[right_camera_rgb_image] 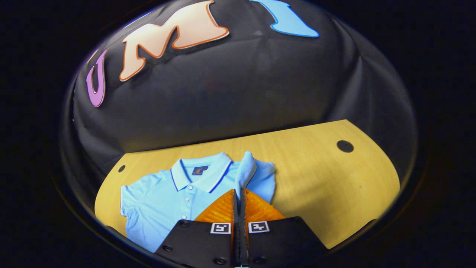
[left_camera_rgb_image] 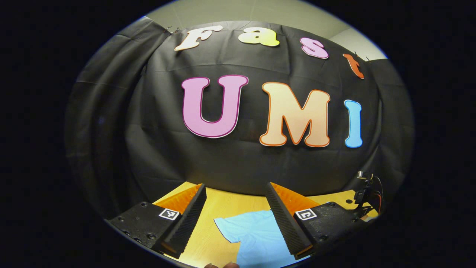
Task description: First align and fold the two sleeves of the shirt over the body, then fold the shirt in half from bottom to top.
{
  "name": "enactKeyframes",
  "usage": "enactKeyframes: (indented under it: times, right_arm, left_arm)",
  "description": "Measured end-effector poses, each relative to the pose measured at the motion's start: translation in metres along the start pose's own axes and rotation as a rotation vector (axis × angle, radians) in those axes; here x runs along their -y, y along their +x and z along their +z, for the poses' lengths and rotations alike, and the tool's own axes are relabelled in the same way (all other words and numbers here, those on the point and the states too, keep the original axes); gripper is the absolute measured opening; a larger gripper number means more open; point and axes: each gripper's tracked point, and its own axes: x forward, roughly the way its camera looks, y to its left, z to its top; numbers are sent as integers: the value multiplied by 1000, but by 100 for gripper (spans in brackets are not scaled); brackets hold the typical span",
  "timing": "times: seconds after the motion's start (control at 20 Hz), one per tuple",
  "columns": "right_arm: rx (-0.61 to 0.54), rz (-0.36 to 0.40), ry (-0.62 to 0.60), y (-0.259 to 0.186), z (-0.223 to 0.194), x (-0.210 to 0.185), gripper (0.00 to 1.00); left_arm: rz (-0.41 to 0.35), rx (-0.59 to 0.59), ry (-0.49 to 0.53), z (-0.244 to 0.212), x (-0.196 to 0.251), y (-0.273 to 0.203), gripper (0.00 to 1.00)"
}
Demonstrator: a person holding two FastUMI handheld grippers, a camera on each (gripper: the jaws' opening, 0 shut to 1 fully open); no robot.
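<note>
A light blue polo shirt lies face up on the wooden table, collar towards the wall. In the right gripper view my right gripper is shut on the shirt's sleeve, which stands up in a pinched fold over the shoulder. The opposite sleeve lies flat on the table. In the left gripper view my left gripper hangs open above the table, and the flat sleeve lies below, between its fingers and apart from them.
The black cloth wall stands just behind the table. Two round holes sit in the tabletop. A dark device with wires shows at the table's right edge in the left gripper view. A fingertip peeks in at the bottom.
</note>
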Motion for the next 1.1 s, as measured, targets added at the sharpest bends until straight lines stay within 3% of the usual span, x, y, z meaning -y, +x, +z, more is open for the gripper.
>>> enactKeyframes:
  times: [0.3,0.45,0.55,0.65,0.75,0.8,0.85,0.9,1.0,1.1]
  right_arm:
    - [-45,-9,-3,11,-25,-13,3]
    - [-70,33,18,5,-28,-25,6]
    - [-12,98,-7,-8,-10,-41,53]
    - [72,116,-81,-27,13,-43,99]
    - [109,110,-118,-57,30,-37,92]
    - [127,110,-120,-68,37,-32,97]
    - [148,117,-120,-81,45,-28,93]
    - [165,117,-124,-90,47,-23,97]
    - [165,101,-147,-107,45,-3,93]
    - [152,67,-181,-122,39,21,98]
  left_arm:
    - [31,-51,-40,-30,-23,21,98]
    - [60,-84,-37,-49,-35,31,98]
    - [66,-97,-26,-62,-38,39,97]
    - [73,-127,7,-81,-41,48,97]
    - [71,-157,13,-99,-39,56,97]
    - [69,-174,3,-107,-36,61,97]
    - [66,-187,-10,-117,-32,65,97]
    - [62,-203,-19,-126,-28,69,97]
    - [75,-233,-12,-144,-24,83,97]
    - [77,-261,-4,-162,-20,95,97]
